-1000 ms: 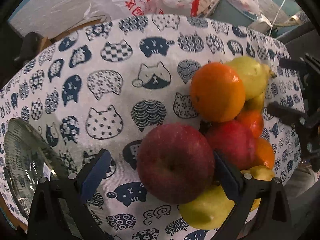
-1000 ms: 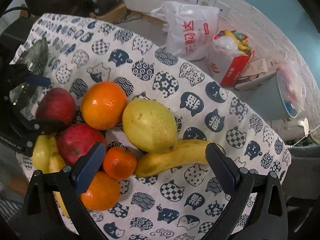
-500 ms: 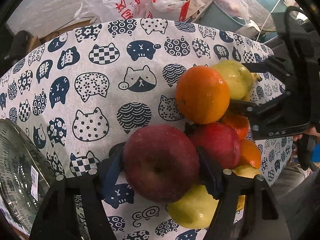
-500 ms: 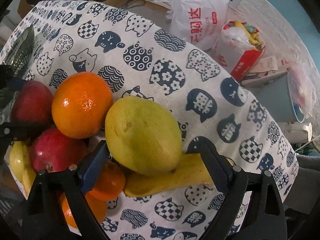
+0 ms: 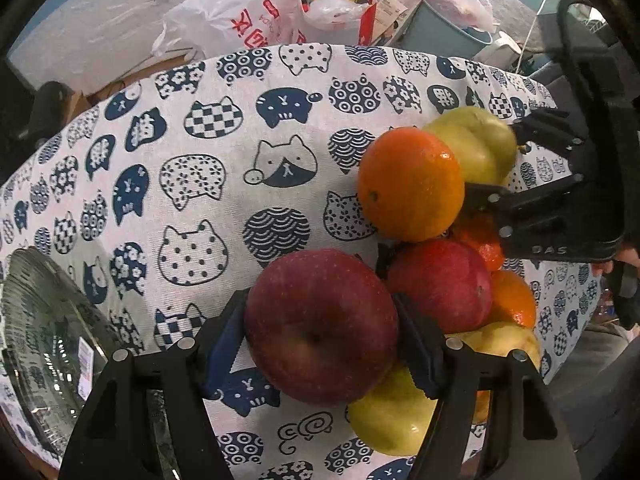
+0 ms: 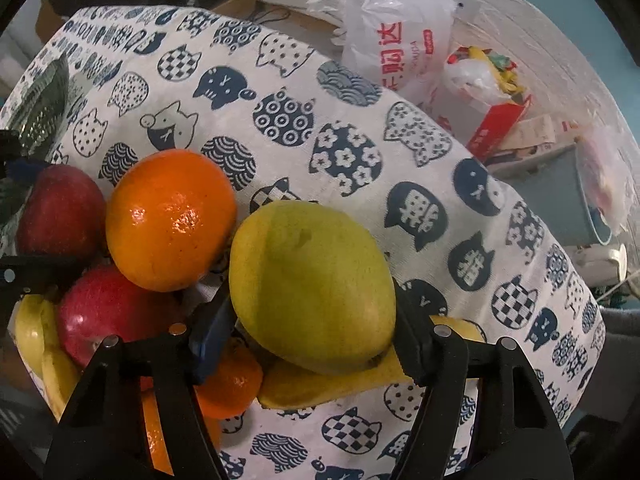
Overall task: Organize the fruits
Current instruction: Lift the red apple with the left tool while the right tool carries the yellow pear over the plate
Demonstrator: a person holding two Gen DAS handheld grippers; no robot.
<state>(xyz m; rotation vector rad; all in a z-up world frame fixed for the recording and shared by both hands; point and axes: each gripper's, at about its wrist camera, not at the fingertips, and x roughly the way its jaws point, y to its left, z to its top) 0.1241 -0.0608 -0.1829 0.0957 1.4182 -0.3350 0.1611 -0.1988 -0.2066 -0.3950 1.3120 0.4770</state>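
Observation:
A pile of fruit lies on the cat-print tablecloth [image 5: 224, 200]. My left gripper [image 5: 320, 340] is shut on a dark red apple [image 5: 320, 324] at the pile's near-left side. My right gripper [image 6: 312, 332] is shut on a yellow-green pear [image 6: 308, 288]; it also shows in the left wrist view [image 5: 476, 148]. Beside them lie a large orange [image 5: 408, 184] [image 6: 168, 216], a second red apple [image 5: 440, 284] [image 6: 112, 312], small tangerines [image 6: 228, 384], a banana [image 6: 320, 384] under the pear and another pear [image 5: 392, 412].
A glass bowl [image 5: 44, 340] stands at the tablecloth's left edge, also visible in the right wrist view [image 6: 44, 104]. Behind the table are a white plastic bag [image 5: 232, 24], a red-and-white bag [image 6: 484, 88] and a grey bin [image 5: 444, 28].
Both grippers moved in and closed: the left onto the dark red apple, the right onto the yellow-green pear. The right gripper came forward into the pile.

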